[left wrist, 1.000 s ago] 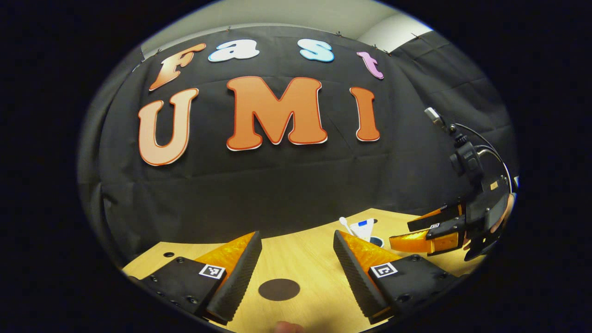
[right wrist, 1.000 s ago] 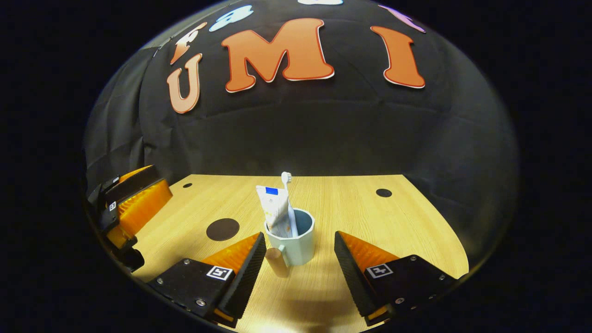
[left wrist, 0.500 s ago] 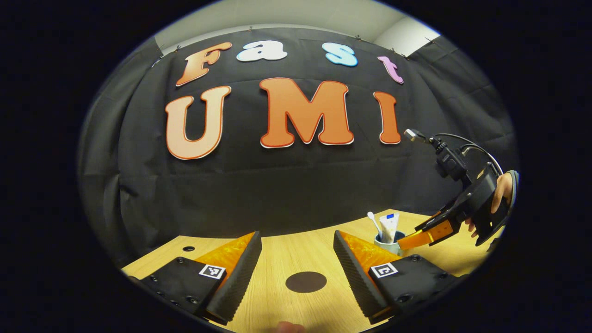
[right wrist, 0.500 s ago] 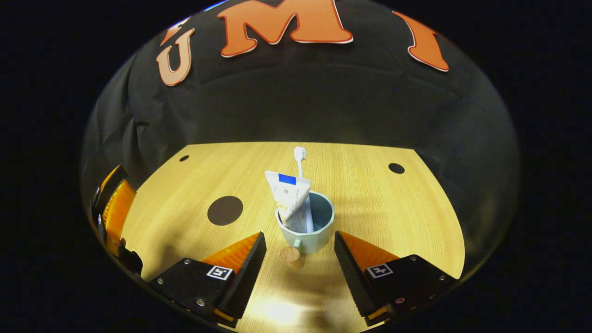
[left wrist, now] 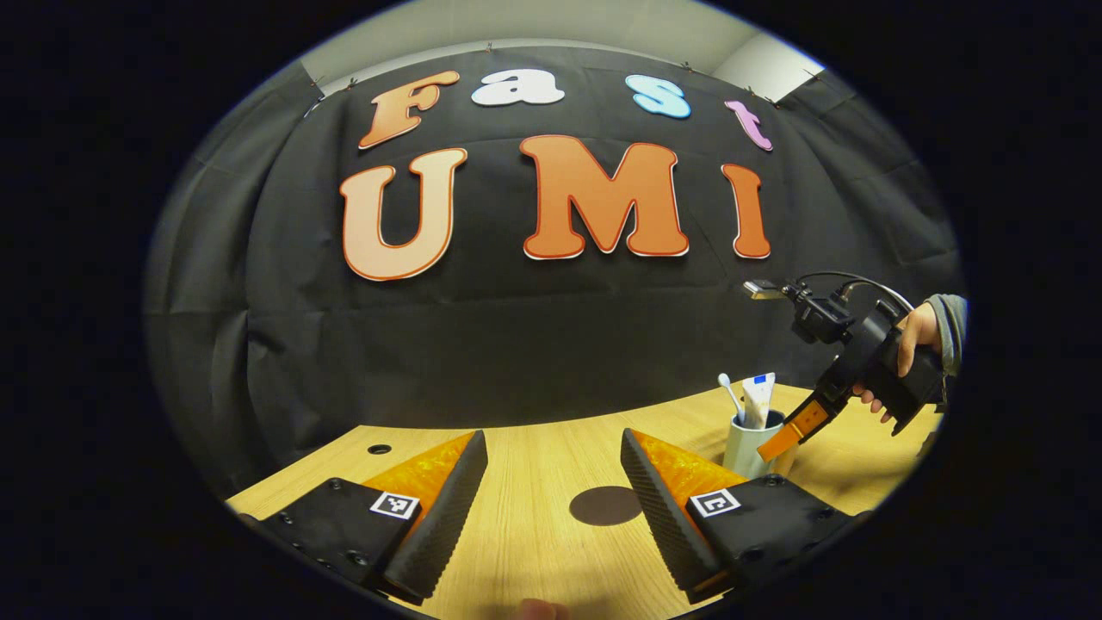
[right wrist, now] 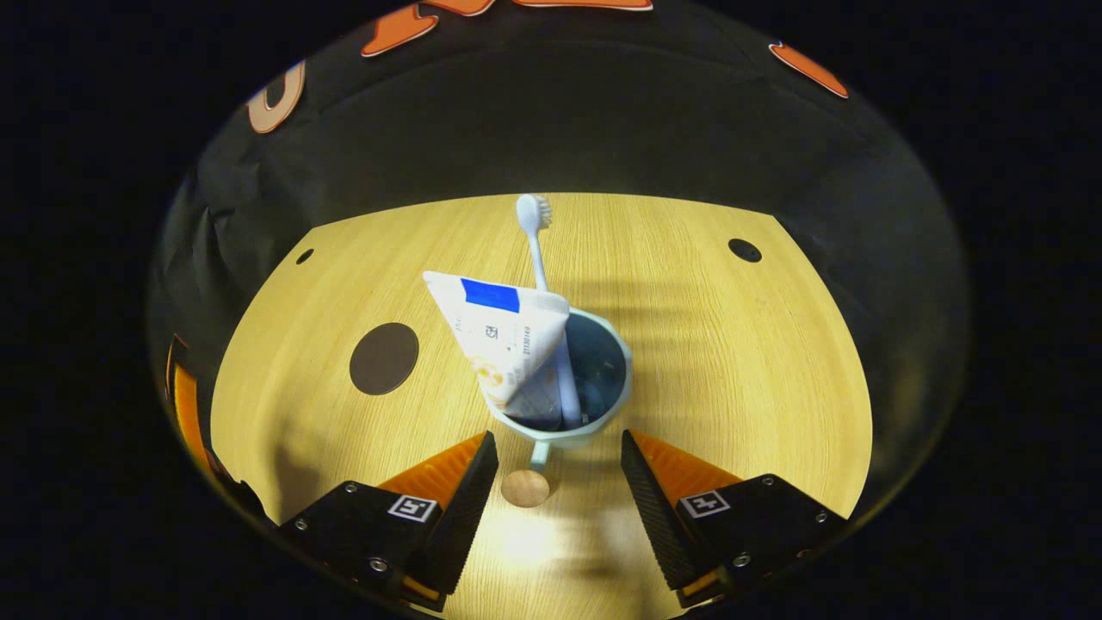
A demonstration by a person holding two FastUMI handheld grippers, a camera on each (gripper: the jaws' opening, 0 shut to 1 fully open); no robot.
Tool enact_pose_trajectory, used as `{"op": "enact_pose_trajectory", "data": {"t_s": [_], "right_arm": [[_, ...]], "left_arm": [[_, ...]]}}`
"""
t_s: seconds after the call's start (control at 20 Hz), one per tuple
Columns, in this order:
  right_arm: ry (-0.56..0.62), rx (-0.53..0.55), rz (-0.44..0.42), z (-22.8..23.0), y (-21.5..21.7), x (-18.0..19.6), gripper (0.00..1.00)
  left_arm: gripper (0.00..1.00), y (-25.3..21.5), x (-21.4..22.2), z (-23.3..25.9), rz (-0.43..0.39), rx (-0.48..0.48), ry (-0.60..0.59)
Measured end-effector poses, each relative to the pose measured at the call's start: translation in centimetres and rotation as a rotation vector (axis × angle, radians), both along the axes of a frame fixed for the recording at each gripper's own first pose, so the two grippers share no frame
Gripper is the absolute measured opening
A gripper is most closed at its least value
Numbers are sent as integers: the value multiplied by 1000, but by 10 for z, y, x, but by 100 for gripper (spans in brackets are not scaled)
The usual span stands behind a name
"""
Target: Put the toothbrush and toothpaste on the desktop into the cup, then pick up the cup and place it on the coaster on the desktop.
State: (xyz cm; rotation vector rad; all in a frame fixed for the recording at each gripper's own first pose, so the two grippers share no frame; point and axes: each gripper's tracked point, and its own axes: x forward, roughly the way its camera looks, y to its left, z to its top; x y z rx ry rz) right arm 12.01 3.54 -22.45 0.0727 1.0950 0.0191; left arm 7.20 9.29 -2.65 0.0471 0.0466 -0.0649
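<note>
Right gripper: jaws wide apart over cup handle | toothbrush, toothpaste inside, bases hidden | coaster at 9 o'clock | left gripper: released, empty.

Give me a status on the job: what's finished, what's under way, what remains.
Done: the toothbrush and toothpaste stand in the cup.

Under way: the right tongs are open just above the cup's handle, not gripping it. The left tongs hang open over the table.

Left: grasp the cup, lift it and set it on the dark round coaster, which lies bare to the cup's left.
</note>
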Motion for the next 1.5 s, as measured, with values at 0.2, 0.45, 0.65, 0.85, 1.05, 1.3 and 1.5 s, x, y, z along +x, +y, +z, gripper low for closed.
{"op": "enact_pose_trajectory", "data": {"t_s": [0.2, 0.45, 0.65, 0.85, 1.05, 1.3, 1.5], "right_arm": [[73, -30, -6, -22, 0, -1, 79], [116, -95, -4, -41, 1, -9, 57], [103, -58, -33, -39, -2, -14, 27], [78, -64, -30, -42, 0, -11, 24], [75, -63, -22, -39, 1, -10, 24], [36, -41, -4, -36, 2, -4, 24], [14, -40, 26, -35, 4, 1, 24]], "left_arm": [[100, 8, -5, -8, 16, -8, 14], [99, 13, -11, -17, 29, -7, 34], [99, 19, -16, -23, 39, -12, 48], [99, 23, -19, -27, 49, -20, 62], [98, 25, -20, -27, 53, -25, 63], [99, 27, -28, -31, 50, -29, 64], [98, 26, -32, -33, 48, -35, 71]]}}
